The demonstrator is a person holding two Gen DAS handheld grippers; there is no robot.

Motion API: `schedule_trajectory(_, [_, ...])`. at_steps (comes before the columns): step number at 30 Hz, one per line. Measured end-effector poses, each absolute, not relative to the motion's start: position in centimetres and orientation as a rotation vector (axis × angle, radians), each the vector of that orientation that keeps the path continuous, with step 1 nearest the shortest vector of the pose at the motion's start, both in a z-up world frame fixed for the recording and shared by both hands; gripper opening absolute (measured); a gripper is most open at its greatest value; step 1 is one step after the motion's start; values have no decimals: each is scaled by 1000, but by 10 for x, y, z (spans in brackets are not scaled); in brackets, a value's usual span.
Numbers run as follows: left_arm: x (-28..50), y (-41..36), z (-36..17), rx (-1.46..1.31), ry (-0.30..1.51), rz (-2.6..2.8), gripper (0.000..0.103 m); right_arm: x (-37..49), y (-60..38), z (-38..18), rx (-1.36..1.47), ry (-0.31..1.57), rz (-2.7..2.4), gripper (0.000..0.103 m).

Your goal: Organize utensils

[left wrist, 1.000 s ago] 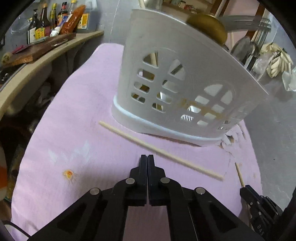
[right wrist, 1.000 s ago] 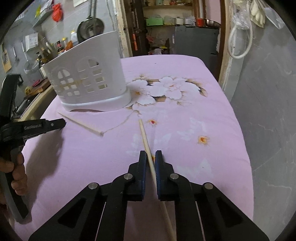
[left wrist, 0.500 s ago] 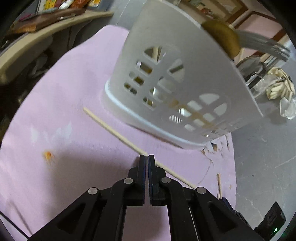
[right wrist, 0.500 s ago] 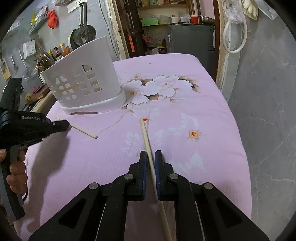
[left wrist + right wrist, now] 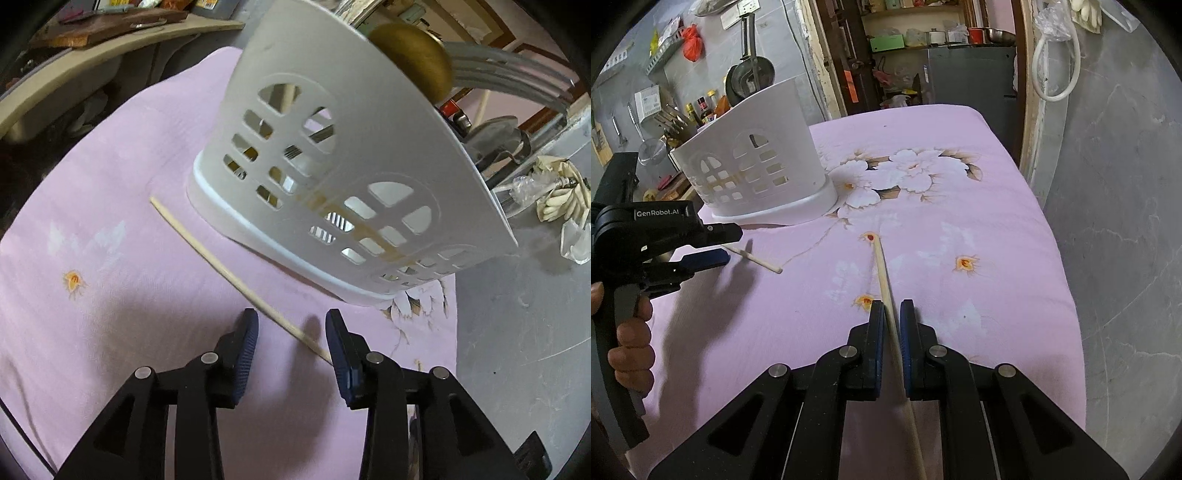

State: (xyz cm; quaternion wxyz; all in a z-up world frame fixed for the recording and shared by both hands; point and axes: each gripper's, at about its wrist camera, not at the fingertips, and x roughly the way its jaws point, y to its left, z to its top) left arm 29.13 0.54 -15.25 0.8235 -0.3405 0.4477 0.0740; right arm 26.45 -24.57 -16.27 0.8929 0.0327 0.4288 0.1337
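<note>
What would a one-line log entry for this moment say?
left gripper: open around chopstick | right gripper: shut on second chopstick | caddy: upright

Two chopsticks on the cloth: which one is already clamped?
The chopstick between the right gripper jaws. The other chopstick, beside the white basket, lies loose between the open left gripper jaws.

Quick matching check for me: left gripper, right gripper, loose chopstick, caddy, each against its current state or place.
1. left gripper
2. right gripper
3. loose chopstick
4. caddy

a. holds utensils, stands on the pink cloth
b. shut on a chopstick
c. open
d. lies on the cloth before the caddy

Pairs: 1-c, 2-b, 3-d, 4-a
</note>
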Motion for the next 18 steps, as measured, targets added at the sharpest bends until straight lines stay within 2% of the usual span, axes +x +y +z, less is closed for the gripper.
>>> schedule_trajectory(3, [296, 4, -153, -703, 962, 200, 31, 266, -246, -164, 74, 889, 279, 8])
schedule_trajectory(6, [301, -2, -153, -652, 980, 269, 20, 265, -245, -165, 73, 888, 282, 8])
schedule_trajectory(12, [305, -9, -153, -685, 980, 374, 15, 265, -247, -166, 79, 886, 287, 8])
schedule_trajectory(16, [304, -11, -153, -713, 989, 358, 3, 263, -248, -165, 84, 886, 291, 8])
schedule_trajectory(18, [304, -11, -152, -695, 1008, 339, 1, 263, -248, -165, 85, 887, 292, 8])
